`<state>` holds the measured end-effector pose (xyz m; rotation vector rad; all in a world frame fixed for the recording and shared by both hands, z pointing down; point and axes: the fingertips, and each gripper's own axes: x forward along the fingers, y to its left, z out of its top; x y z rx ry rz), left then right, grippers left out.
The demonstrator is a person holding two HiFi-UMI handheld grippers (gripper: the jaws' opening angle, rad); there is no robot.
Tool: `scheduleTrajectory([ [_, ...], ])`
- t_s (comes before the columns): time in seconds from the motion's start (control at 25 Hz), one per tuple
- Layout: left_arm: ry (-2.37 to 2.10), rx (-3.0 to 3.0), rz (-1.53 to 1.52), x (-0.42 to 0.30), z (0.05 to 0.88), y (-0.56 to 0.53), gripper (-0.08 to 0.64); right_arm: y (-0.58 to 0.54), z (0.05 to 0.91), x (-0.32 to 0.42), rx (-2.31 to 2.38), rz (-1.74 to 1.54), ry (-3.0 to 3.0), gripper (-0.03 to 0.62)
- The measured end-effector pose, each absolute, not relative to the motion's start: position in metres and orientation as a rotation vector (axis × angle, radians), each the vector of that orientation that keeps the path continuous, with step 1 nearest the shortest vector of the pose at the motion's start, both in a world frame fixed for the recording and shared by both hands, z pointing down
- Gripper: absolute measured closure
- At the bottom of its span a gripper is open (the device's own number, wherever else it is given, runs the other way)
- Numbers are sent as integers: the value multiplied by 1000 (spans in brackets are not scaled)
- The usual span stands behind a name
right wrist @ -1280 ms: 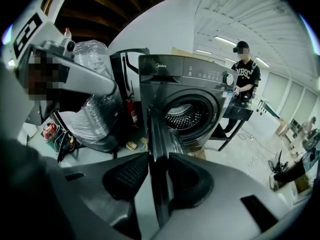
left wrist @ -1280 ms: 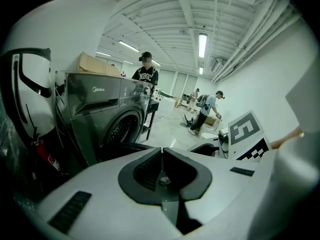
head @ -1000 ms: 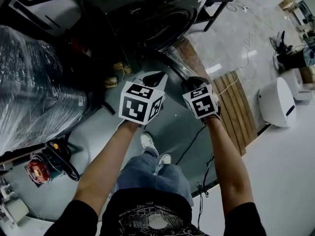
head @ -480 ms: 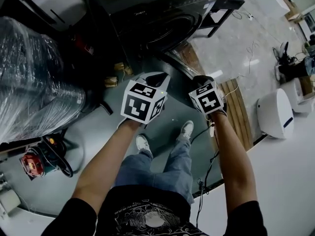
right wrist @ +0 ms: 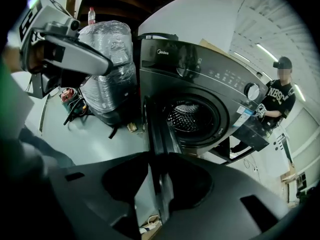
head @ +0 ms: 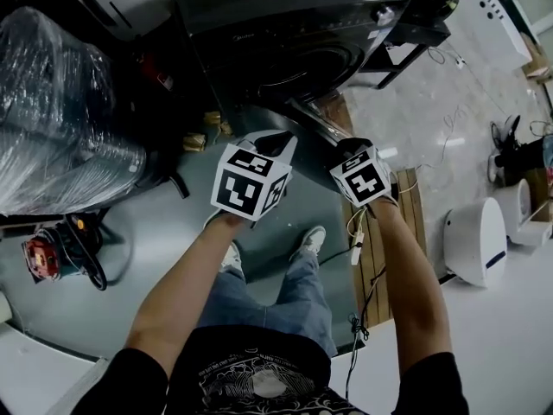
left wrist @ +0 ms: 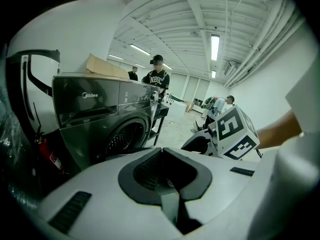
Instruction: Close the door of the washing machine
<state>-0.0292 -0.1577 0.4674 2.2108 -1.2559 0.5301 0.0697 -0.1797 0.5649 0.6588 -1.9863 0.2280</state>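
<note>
Both jaws of the right gripper [right wrist: 155,184] clench the open door [right wrist: 156,124] of the washing machine [right wrist: 200,79]; the left gripper [left wrist: 167,184], beside the door, is closed on nothing.

The door [head: 316,131] stands out before the washing machine [head: 285,33], its edge between the right gripper's [head: 344,144] jaws, the left gripper [head: 275,138] just beside; a wrapped bundle [head: 60,111] stands left of the machine, a pallet [head: 409,223] lies right.

One washing machine [head: 285,37], one door [right wrist: 156,126] on it. Two grippers just in front of it: left gripper [head: 271,140], right gripper [head: 344,148]. One plastic-wrapped bundle [head: 60,119] and one red tool [head: 41,256] to its left. One wooden slatted board [head: 380,262] and one white round appliance [head: 475,240] to its right. At least three people [left wrist: 157,77] beyond it.
</note>
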Motion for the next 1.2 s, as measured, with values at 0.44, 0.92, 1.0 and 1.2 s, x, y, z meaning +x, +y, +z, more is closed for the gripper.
scheduleTrajectory([
  [0.44,-1407,2091,526,-6,474,-200,523,-229,565,81,477,112,-2040,456],
  [0.92,-1487,2013,480,-7,468,-231,523,-278,566,85,406,26,-2066,452],
  [1.0,-1471,2016,490,-11,472,-236,523,-284,566,86,411,14,-2064,451],
  [1.2,-1436,2044,484,-15,475,-248,523,-297,566,84,409,-4,-2061,446],
])
